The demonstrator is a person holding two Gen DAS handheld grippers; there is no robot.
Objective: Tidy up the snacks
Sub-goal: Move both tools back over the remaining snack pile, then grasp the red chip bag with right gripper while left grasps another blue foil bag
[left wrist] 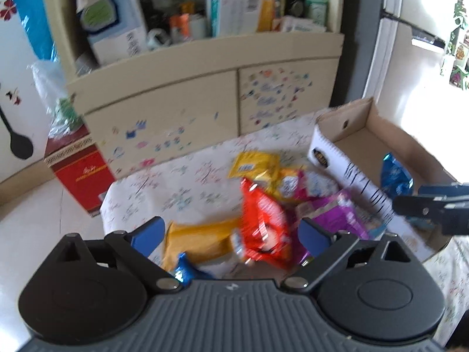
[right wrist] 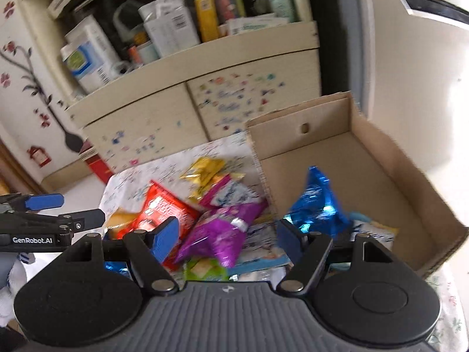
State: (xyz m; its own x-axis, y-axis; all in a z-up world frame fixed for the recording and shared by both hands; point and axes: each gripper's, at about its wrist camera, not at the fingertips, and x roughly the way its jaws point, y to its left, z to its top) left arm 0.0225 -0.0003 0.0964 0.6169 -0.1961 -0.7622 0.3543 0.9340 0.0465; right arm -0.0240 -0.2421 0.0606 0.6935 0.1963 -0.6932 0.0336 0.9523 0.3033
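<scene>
Several snack packets lie in a pile on the patterned tablecloth: a red packet, a yellow one, an orange-yellow one and a purple one. A cardboard box stands at the right with a blue foil packet inside. My left gripper is open and empty above the red packet. My right gripper is open and empty above the purple packet, beside the box's left wall. It also shows in the left wrist view.
A cream cabinet with a cluttered shelf stands behind the table. A red box sits on the floor at the left. A white fridge stands at the right. A small blue packet lies near my left gripper's base.
</scene>
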